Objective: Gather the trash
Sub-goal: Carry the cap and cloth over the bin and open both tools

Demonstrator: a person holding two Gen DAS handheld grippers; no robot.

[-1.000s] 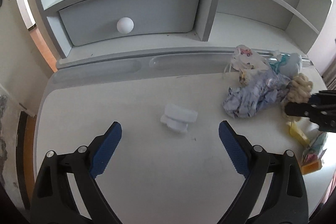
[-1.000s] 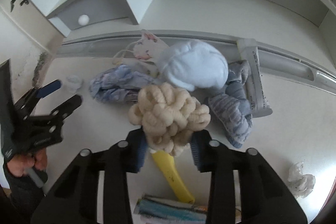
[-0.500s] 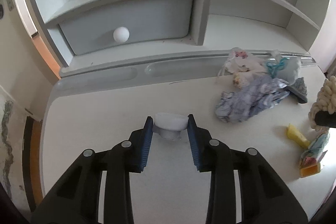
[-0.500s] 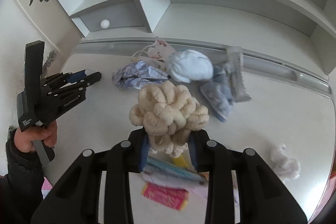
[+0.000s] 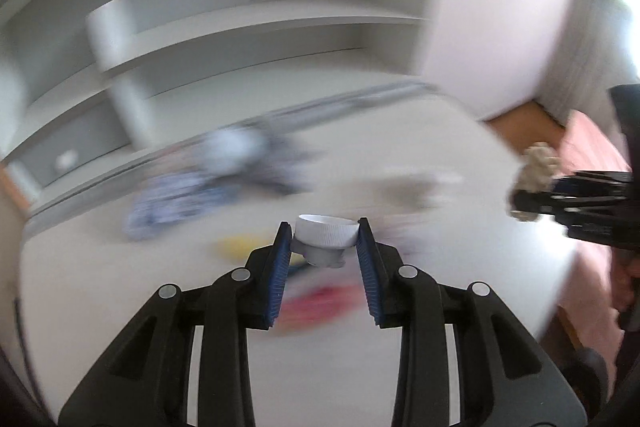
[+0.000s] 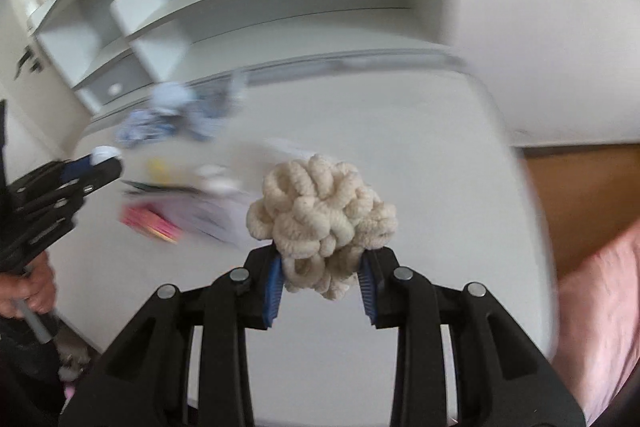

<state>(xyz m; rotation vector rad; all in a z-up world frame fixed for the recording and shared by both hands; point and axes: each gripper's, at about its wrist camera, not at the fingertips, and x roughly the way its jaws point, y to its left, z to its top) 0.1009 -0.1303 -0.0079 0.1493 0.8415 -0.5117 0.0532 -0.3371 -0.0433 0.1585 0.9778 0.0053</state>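
My left gripper (image 5: pixel 325 239) is shut on a white plastic bottle cap piece (image 5: pixel 326 235) and holds it above the white desk (image 5: pixel 120 307). My right gripper (image 6: pixel 322 267) is shut on a cream woolly bundle (image 6: pixel 322 215), lifted over the desk's right part. The left gripper with its cap also shows at the left of the right wrist view (image 6: pixel 102 157). The right gripper and bundle (image 5: pixel 536 167) show at the right of the left wrist view. Both views are motion-blurred.
A blurred pile of bluish crumpled cloth and paper (image 6: pixel 172 115) lies near the desk's back rail. A yellow piece (image 5: pixel 240 247), a red wrapper (image 6: pixel 148 223) and white paper (image 6: pixel 216 215) lie mid-desk. Shelves (image 6: pixel 280 3) stand behind. A pink bed cover (image 6: pixel 600 307) and wood floor lie right.
Both grippers have lifted and swung to the right with their loads. The left gripper closed on the cap piece a second ago. The desk's right edge and bed have come into view.
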